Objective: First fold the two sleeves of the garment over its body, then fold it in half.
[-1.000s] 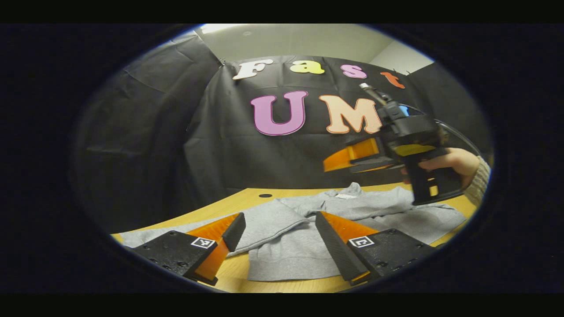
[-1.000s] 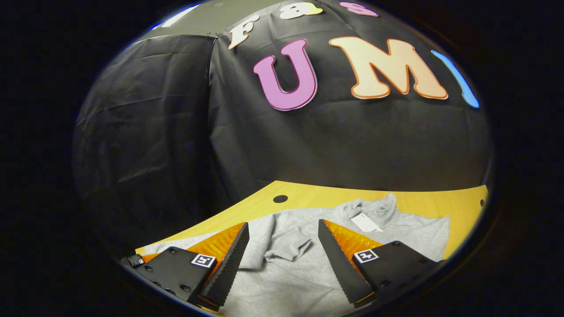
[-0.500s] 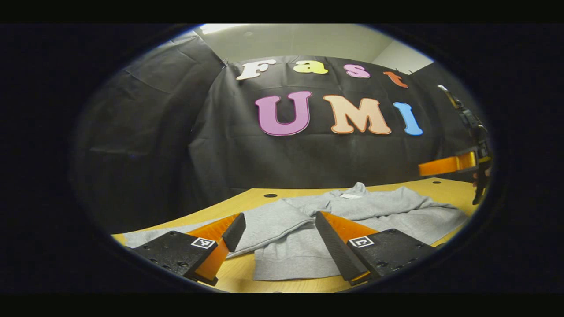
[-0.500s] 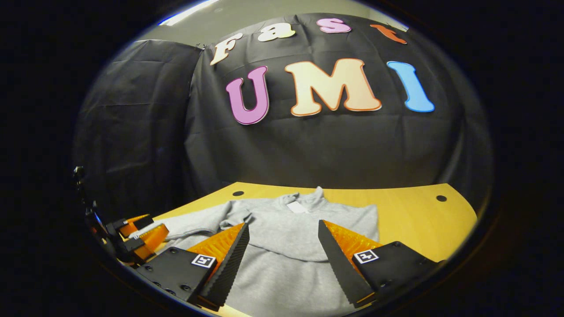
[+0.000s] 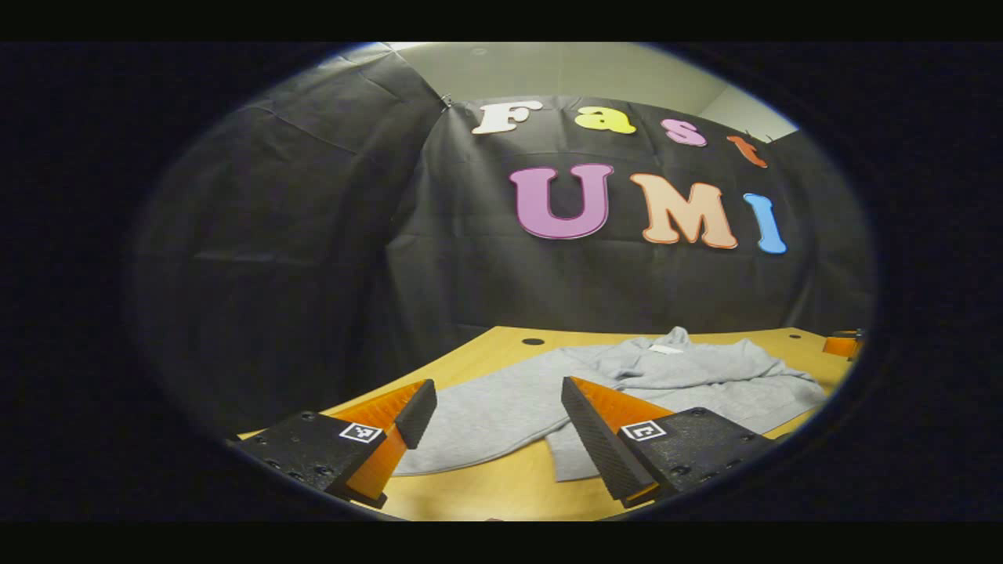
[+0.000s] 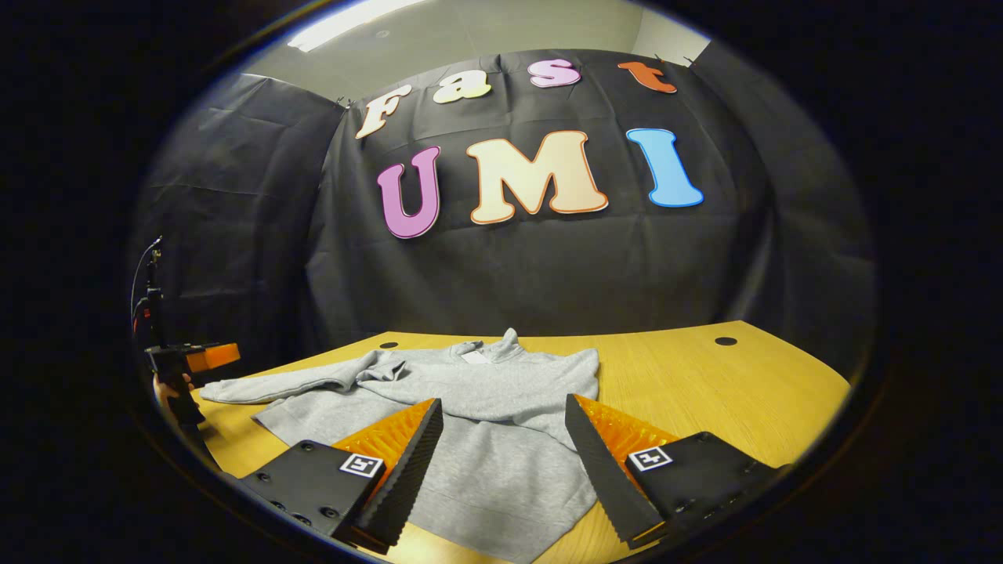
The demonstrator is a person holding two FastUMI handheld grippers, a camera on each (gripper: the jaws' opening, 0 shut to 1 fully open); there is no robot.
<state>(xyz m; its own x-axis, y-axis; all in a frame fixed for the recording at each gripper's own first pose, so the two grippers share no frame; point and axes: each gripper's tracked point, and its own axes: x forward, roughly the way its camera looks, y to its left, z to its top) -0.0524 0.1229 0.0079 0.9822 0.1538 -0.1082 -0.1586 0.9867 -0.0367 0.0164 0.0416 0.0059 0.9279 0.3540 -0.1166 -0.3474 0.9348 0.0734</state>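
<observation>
Left gripper view: left tongs (image 5: 490, 423) apart, empty, above counter (image 5: 486, 489); grey garment (image 5: 627, 384) flat, one sleeve (image 5: 486, 419) stretched out toward tongs.

Right gripper view: right tongs (image 6: 501, 446) apart, empty, over garment hem; other sleeve apparently folded over body. Risk: pinching sleeve together with body layer, dragging whole garment askew.
</observation>
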